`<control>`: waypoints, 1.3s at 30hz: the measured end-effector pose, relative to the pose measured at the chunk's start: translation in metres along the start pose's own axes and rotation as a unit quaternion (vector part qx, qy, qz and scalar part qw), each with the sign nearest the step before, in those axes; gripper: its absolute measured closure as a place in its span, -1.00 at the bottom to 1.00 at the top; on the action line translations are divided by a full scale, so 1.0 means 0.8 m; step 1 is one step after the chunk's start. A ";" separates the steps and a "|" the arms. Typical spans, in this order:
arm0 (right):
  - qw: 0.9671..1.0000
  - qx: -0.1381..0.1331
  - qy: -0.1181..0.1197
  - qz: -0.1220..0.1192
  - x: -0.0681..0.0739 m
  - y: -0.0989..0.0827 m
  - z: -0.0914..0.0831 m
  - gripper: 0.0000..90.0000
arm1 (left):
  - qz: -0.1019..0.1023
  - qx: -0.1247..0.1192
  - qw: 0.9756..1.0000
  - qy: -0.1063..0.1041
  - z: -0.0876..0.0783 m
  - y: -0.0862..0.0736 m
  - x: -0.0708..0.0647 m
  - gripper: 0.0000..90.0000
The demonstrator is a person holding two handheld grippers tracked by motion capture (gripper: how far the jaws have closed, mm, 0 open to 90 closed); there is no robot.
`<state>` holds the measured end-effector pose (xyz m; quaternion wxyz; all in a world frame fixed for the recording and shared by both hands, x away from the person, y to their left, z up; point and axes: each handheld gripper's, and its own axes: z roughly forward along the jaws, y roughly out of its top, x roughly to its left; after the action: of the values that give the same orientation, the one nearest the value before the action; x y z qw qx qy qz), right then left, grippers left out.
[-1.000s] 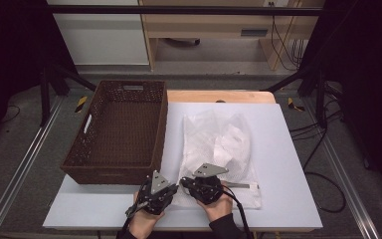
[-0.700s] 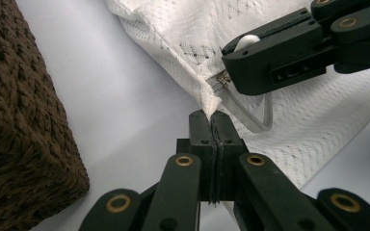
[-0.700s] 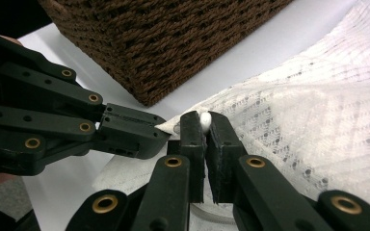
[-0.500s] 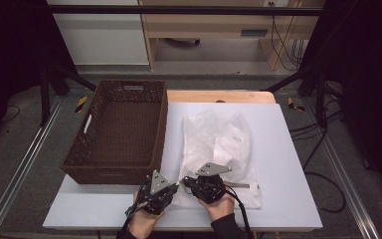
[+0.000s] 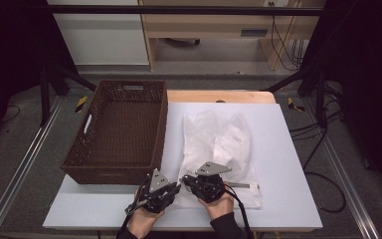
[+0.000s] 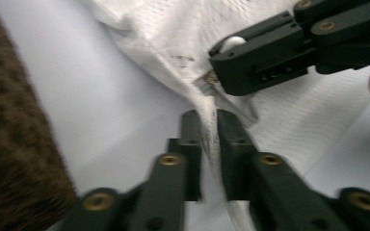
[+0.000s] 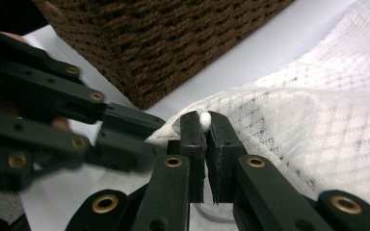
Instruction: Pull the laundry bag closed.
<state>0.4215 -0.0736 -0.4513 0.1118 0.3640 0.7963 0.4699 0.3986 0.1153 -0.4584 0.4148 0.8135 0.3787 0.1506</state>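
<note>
L gripper (image 6: pixel 207 130) jaws just eased open on mesh bag (image 6: pixel 270 110).

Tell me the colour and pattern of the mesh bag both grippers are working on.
White mesh bag with a fine grid weave; clearest in the right gripper view.

- A brown wicker basket (image 5: pixel 119 132), empty, handle slots in its walls, sits just beyond and left of the jaws.
- A white table top (image 5: pixel 288 164) spreads under them.
- A wooden board (image 5: pixel 219 96) lies far ahead.

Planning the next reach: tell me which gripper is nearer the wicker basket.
Left. The left gripper sits just below the wicker basket's near right corner; the right gripper lies farther right, over the white mesh bag.
</note>
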 end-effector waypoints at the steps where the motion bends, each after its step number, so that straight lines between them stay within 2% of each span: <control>1: 1.000 0.000 -0.001 -0.001 0.002 0.001 0.000 0.92 | 0.006 0.004 1.000 -0.001 0.001 0.001 0.000 0.56; 2: 1.000 0.002 -0.001 -0.009 0.003 0.001 0.001 0.92 | 0.006 0.006 1.000 -0.007 0.001 0.001 0.000 0.52; 5: 1.000 0.009 -0.010 -0.023 0.007 0.002 0.001 0.92 | 0.007 0.004 1.000 0.002 -0.001 0.002 0.003 0.56; 11: 1.000 0.010 -0.006 -0.023 0.006 0.003 0.001 0.92 | 0.001 0.009 1.000 0.001 0.001 0.003 0.007 0.90; 18: 1.000 0.002 0.000 -0.006 0.003 0.001 0.000 0.92 | -0.007 0.003 1.000 0.025 -0.003 0.003 0.001 0.95; 22: 1.000 0.002 -0.007 0.007 -0.002 -0.004 -0.006 0.92 | -0.008 0.004 1.000 0.024 -0.005 0.004 0.001 0.95; 26: 1.000 0.004 -0.021 0.013 -0.012 -0.009 -0.015 0.92 | -0.007 0.003 1.000 0.030 -0.007 0.002 0.004 0.95; 31: 0.999 -0.007 -0.023 0.031 -0.028 -0.014 -0.036 0.92 | -0.013 -0.002 0.999 0.030 -0.008 0.001 0.007 0.95; 34: 0.999 -0.014 -0.025 0.036 -0.036 -0.017 -0.048 0.92 | -0.003 -0.001 0.999 0.040 -0.008 0.001 0.002 0.94; 39: 0.998 -0.022 -0.030 0.041 -0.042 -0.019 -0.066 0.92 | -0.002 0.001 0.999 0.043 -0.009 0.000 0.002 0.94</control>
<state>0.4106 -0.1365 -0.4411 0.1246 0.4078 0.7666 0.4802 0.3957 0.1206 -0.4537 0.3981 0.8057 0.3982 0.1842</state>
